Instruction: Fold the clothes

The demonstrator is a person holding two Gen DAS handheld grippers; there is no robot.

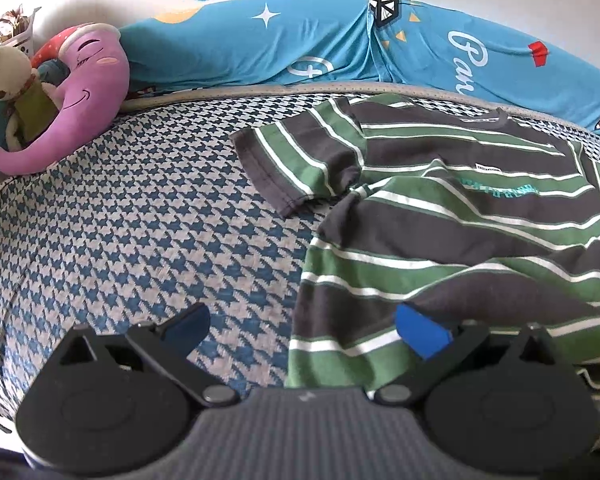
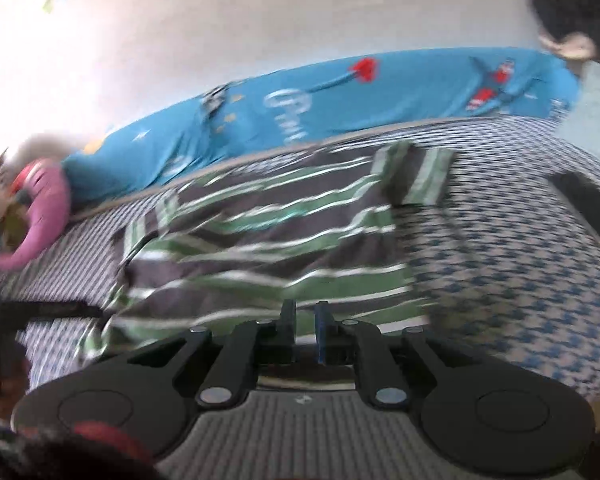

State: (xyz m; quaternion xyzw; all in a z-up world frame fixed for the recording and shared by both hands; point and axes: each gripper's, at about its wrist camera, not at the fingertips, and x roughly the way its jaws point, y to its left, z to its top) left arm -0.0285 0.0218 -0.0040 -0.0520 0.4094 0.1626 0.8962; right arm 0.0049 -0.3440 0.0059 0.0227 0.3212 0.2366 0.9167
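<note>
Two tools show, one in each view. Nearest in the left wrist view, the left tool (image 1: pixel 302 330) is spread wide, with one blue pad (image 1: pixel 420 334) over the near edge of the striped shirt (image 1: pixel 440 232) and the other pad over the bed cover (image 1: pixel 140 220). It holds nothing. In the right wrist view, which is blurry, the right tool (image 2: pixel 304 330) is nearly closed, with only a thin gap between its pads, right at the near hem of the shirt (image 2: pixel 268 248). The blur makes it too hard to tell if cloth is pinched between them. The shirt has green, dark grey and white stripes. It lies a bit rumpled on the bed, on a blue and grey checked cover, and it is on the right side in the left wrist view. One short sleeve (image 1: pixel 296 160) sticks out to the left, and the collar points to the far side. Farther back, a long blue cushion (image 1: pixel 340 40) with stars and white letters runs along the white wall. At the far left sit a purple elephant toy (image 1: pixel 84 92) and a pale teddy bear (image 1: pixel 8 76), side by side and touching.
</note>
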